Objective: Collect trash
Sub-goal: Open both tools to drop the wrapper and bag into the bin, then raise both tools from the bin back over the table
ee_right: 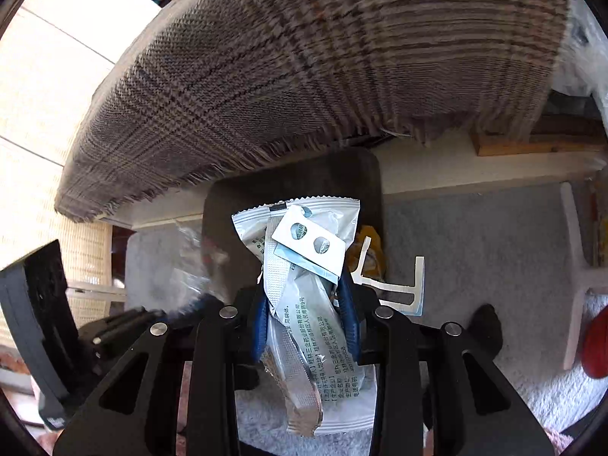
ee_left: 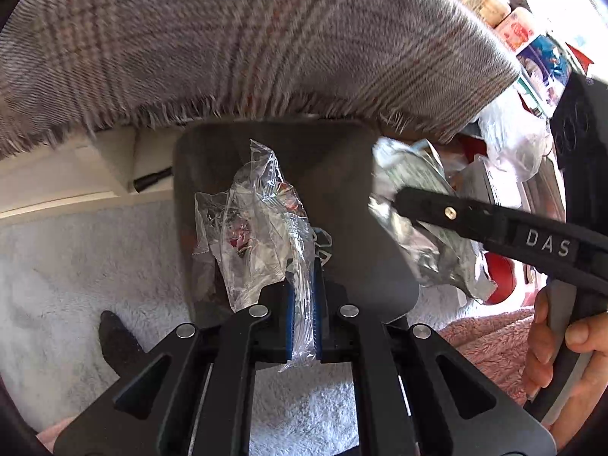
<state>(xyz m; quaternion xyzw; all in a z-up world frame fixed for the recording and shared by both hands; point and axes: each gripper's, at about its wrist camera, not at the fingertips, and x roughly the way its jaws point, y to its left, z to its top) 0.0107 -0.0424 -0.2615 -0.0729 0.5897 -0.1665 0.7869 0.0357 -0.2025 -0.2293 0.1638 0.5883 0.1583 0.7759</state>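
- Trash is pinched in both grippers, over a dark bin (ee_left: 353, 197) with rounded corners.
- The left gripper (ee_left: 304, 304) has its blue pads pressed almost together on a crinkly clear plastic wrapper (ee_left: 258, 228). The wrapper sticks up past the pads, with small red bits showing inside it, and hangs over the dark bin.
- The right gripper (ee_right: 307, 311) squeezes a bunch of silver and white packets (ee_right: 304, 266). Its blue pads bulge around them. One packet has printed writing. A white pill card (ee_right: 309, 241) with two round holes lies on top of the bunch.
- In the left wrist view, the right gripper (ee_left: 399, 205) shows from the side, with silver foil in its tip, just beside the bin's right edge. A hand (ee_left: 558, 345) holds its handle.
- A grey plaid cloth (ee_right: 304, 76) with a fringed edge hangs above the bin in both views.
- A fluffy white rug (ee_left: 76, 266) lies under the bin, and a pink fuzzy cloth (ee_left: 490, 338) is at the right.
- White plastic strips (ee_right: 395, 285) lie on the rug next to the bin.
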